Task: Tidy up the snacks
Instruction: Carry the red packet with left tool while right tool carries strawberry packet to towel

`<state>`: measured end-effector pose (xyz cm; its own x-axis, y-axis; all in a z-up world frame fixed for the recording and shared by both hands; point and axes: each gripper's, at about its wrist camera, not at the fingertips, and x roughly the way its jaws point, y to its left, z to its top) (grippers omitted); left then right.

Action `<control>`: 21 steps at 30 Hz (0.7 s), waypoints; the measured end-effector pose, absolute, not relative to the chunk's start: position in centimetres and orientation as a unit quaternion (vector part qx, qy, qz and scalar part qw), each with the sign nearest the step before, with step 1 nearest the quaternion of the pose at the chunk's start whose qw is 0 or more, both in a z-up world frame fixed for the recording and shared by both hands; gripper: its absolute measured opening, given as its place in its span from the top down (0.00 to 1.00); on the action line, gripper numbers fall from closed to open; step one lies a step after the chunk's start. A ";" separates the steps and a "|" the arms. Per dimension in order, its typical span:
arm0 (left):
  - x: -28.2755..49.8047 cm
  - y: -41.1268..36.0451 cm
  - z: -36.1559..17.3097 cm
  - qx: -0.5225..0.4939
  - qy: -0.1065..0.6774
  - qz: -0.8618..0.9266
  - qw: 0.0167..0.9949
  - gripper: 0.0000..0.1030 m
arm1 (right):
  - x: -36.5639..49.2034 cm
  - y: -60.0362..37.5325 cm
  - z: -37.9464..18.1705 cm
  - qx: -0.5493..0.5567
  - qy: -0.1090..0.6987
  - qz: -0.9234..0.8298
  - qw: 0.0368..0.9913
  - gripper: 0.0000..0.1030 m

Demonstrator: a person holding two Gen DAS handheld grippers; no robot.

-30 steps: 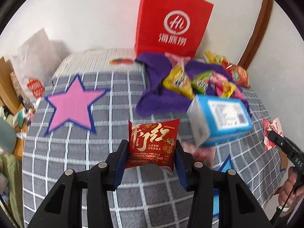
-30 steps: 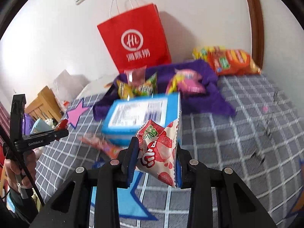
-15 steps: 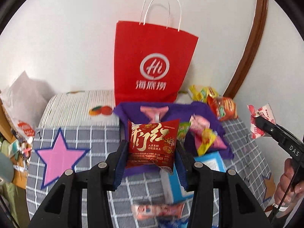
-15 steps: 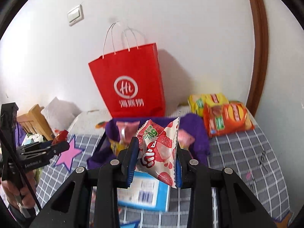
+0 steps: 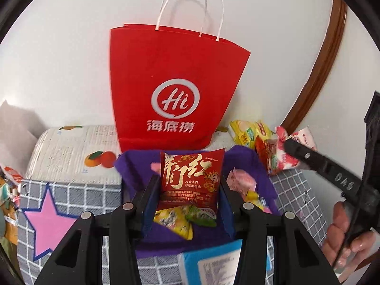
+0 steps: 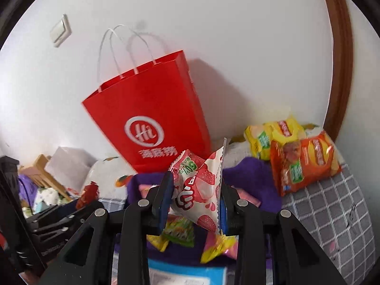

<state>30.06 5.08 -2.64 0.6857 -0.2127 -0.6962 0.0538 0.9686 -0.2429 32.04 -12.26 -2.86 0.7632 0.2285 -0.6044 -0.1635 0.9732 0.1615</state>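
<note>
Both hands are lifting their loads up from the bed toward the red paper bag, which a second ago was far back and is now looming right in front of both cameras. That suggests the two packets are about to go into the bag, though its mouth is not visible from here, so I cannot tell what is inside.

The left claw is clamped on a red snack packet with gold lettering, holding it upright just before the bag's base. The right claw is gripping a pink strawberry-print packet, tilted a little, also hanging short of the bag.

Beneath them, a purple cloth is lying on the checked bedcover with yellow, green and pink packets scattered on it. A blue box is sitting at its near edge. Two larger chip bags, yellow and orange, are resting by the wall to the right, still waiting to be sorted.
</note>
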 end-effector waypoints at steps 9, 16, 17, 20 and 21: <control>33.1 4.3 -5.3 -0.106 0.403 -0.084 0.905 0.57 | 36.2 -13.9 -6.5 0.068 0.382 0.118 0.914 0.67; 34.0 4.9 -6.7 -0.116 0.427 -0.076 0.894 0.57 | 37.9 -14.8 -9.1 0.068 0.431 0.112 0.893 0.67; 34.1 4.9 -6.8 -0.117 0.430 -0.077 0.892 0.57 | 38.1 -14.7 -9.4 0.063 0.438 0.112 0.890 0.67; 34.2 5.0 -7.0 -0.120 0.435 -0.078 0.889 0.57 | 38.4 -14.3 -10.2 0.046 0.450 0.097 0.886 0.67; 34.2 5.0 -7.1 -0.121 0.435 -0.079 0.889 0.57 | 38.6 -14.1 -10.6 0.038 0.460 0.088 0.883 0.67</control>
